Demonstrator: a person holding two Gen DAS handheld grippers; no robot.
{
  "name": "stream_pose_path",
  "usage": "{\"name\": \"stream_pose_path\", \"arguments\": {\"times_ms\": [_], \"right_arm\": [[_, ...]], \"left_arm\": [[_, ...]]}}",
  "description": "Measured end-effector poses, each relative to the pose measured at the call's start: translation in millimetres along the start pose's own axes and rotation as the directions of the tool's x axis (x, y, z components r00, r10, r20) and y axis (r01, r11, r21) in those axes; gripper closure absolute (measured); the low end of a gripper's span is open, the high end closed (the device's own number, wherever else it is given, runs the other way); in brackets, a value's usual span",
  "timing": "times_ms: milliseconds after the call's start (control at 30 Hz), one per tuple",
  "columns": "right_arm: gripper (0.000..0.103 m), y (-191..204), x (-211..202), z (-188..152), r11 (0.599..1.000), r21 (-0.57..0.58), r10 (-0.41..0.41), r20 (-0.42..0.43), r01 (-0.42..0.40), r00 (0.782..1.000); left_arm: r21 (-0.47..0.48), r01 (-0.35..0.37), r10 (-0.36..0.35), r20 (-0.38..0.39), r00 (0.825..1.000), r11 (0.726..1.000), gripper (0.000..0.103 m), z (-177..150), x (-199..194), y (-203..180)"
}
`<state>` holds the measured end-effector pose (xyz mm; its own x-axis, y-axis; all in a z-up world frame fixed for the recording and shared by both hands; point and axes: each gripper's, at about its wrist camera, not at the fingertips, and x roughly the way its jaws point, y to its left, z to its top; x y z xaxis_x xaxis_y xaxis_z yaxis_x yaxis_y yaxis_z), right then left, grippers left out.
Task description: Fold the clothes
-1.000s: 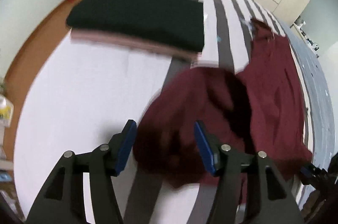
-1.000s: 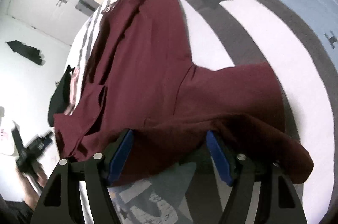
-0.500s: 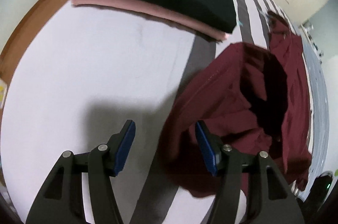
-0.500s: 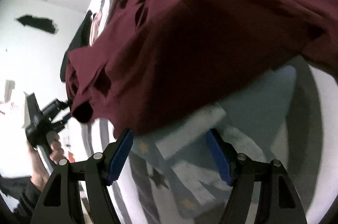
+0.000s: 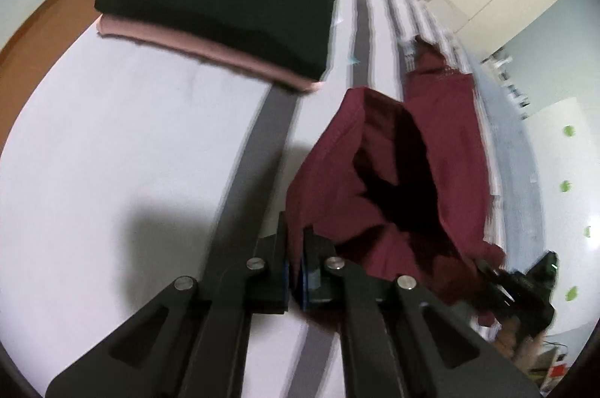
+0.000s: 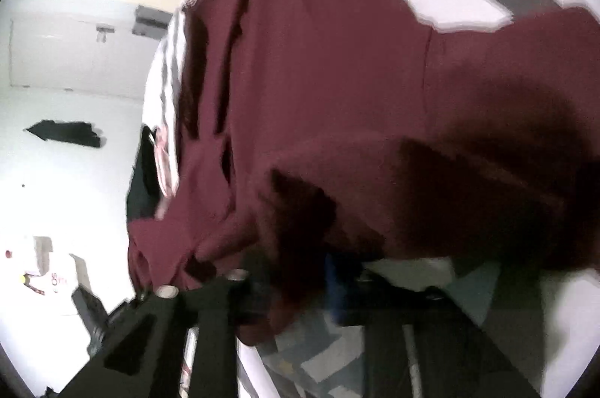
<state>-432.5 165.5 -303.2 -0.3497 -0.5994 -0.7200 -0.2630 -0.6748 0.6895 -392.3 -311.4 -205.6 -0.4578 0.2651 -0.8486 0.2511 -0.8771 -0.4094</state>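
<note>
Gripping the maroon shirt (image 5: 393, 173) hem at six o'clock, left gripper (image 5: 295, 266) and right gripper (image 6: 300, 285) jaws have just closed on cloth; next, lift and fold toward twelve o'clock across the bed (image 5: 112, 135).

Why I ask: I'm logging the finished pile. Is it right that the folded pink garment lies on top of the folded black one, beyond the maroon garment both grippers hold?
Not quite: the order is reversed. The left wrist view shows the folded black garment lying on top of the pink one. The rest stands: the pile lies beyond the maroon garment, which the left gripper and the right gripper hold in closed jaws.
</note>
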Motion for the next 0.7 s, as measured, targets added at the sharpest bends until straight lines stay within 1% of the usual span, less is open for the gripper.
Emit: {"name": "stream_pose_path", "arguments": {"times_ms": [33, 100, 233, 300, 367, 433, 467, 533, 600, 700], "right_arm": [[0.093, 2, -7, 8, 1.0, -0.001, 0.008, 0.021, -0.008, 1.0], [0.094, 5, -33, 24, 1.0, -0.018, 0.015, 0.077, -0.014, 0.997], [0.095, 9, -97, 53, 0.997, -0.072, 0.033, 0.171, -0.021, 0.985], [0.095, 11, -129, 60, 0.994, -0.112, 0.031, 0.199, -0.008, 0.98], [0.097, 9, -154, 57, 0.991, -0.136, 0.02, 0.197, 0.007, 0.98], [0.097, -4, -175, 47, 0.989, -0.145, -0.005, 0.165, 0.029, 0.986], [0.097, -14, -177, 38, 0.988, -0.146, -0.03, 0.128, 0.048, 0.991], [0.097, -40, -177, 21, 0.986, -0.142, -0.078, 0.04, 0.083, 0.996], [0.096, -69, -169, -4, 0.987, -0.113, -0.121, -0.052, 0.115, 0.991], [0.093, -89, -164, -34, 0.971, -0.141, -0.207, -0.097, 0.193, 0.973]], "left_arm": [[-0.003, 0.028, -0.028, 0.002, 1.0, 1.0, 0.101, 2, -7, -6], [-0.014, 0.086, -0.086, 0.003, 0.996, 0.996, 0.101, -9, -23, -22], [-0.028, 0.199, -0.199, -0.011, 0.98, 0.98, 0.101, -39, -51, -57], [-0.035, 0.214, -0.215, -0.034, 0.976, 0.976, 0.101, -64, -60, -73], [-0.065, 0.187, -0.192, -0.078, 0.978, 0.98, 0.101, -96, -58, -69], [-0.095, 0.158, -0.169, -0.123, 0.978, 0.983, 0.101, -128, -55, -65], [-0.124, 0.118, -0.137, -0.166, 0.976, 0.985, 0.101, -150, -46, -55], [-0.154, 0.07, -0.103, -0.215, 0.971, 0.986, 0.101, -175, -36, -41], [-0.163, 0.018, -0.057, -0.242, 0.969, 0.986, 0.101, -193, -28, -28], [-0.153, -0.02, -0.018, -0.24, 0.971, 0.988, 0.101, -201, -24, -16]]}}
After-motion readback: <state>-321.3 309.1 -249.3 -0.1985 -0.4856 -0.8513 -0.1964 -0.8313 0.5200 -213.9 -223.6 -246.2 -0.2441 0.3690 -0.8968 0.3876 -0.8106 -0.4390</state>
